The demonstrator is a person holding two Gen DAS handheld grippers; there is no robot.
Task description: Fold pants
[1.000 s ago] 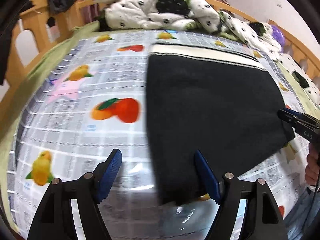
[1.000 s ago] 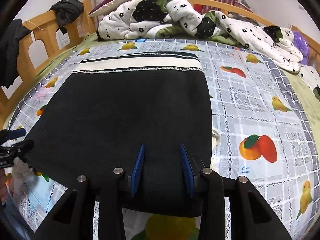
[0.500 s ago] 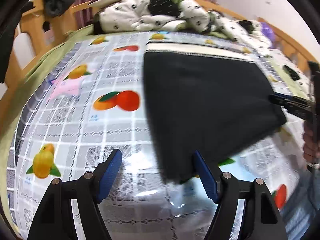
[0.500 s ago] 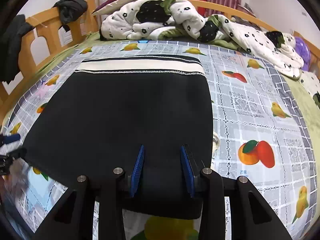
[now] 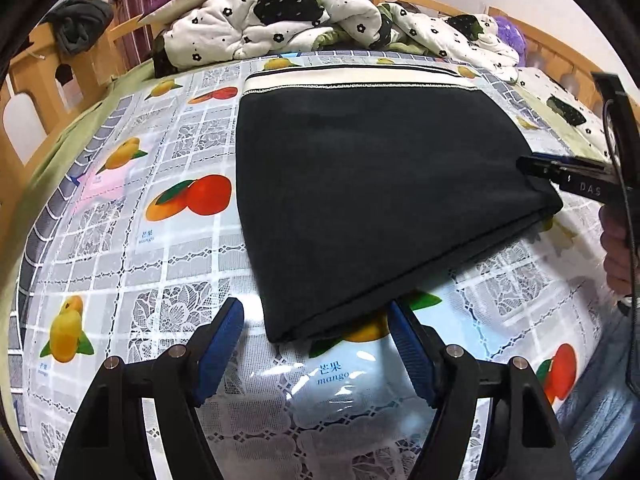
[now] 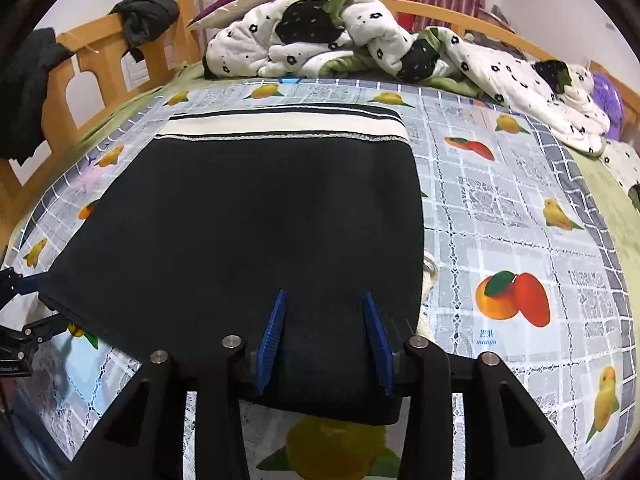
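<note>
The pants are lying folded flat on the fruit-print cloth covering the bed, their cream waistband facing the quilt at the far end. The left gripper is hovering just off the near corner of the pants with its 2 blue fingers spread wide, touching nothing. The right gripper is sitting at the opposite near corner, its fingers narrowed with dark fabric pinched between them, lifting that edge slightly off the cloth.
</note>
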